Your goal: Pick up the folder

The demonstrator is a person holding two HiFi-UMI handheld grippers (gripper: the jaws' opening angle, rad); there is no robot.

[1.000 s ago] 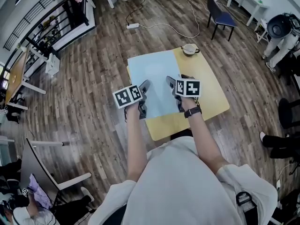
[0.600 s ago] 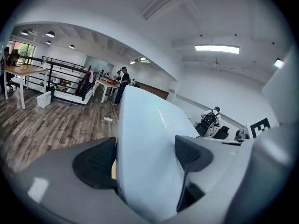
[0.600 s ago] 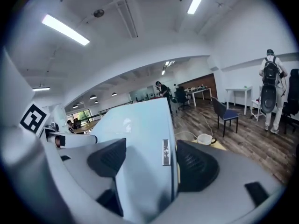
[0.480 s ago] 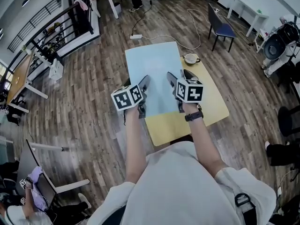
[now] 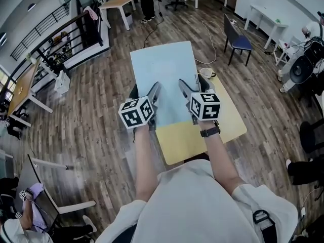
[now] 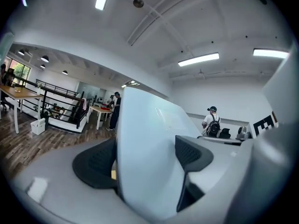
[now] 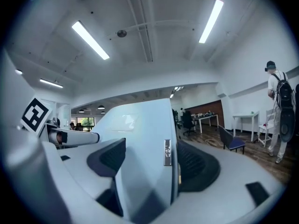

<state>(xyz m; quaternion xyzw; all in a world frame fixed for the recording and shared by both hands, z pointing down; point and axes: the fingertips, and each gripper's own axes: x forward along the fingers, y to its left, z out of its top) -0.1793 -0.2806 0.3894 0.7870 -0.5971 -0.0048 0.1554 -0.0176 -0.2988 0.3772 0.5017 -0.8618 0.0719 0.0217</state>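
Room: open office with a wood floor (image 5: pixel 96 110), white desks along the far wall and a blue chair (image 5: pixel 238 37).
Table: small, yellow top (image 5: pixel 223 120), straight in front of the person.
Folder: pale blue (image 5: pixel 164 72), held at its near edge by both grippers above the table, its sheet stretching away from the person and covering the table's left part in the head view.
Left gripper: (image 5: pixel 144 92) clamped on the folder's near left part; its own view shows the sheet pinched between both dark pads.
Right gripper: (image 5: pixel 194 85) clamped on the folder's near right edge, one pad on each face.
Cup: (image 5: pixel 206 73) on the table's far side, just beside the folder's right edge.
Bystander: a person with a backpack (image 7: pixel 280 111) stands well off to the right.
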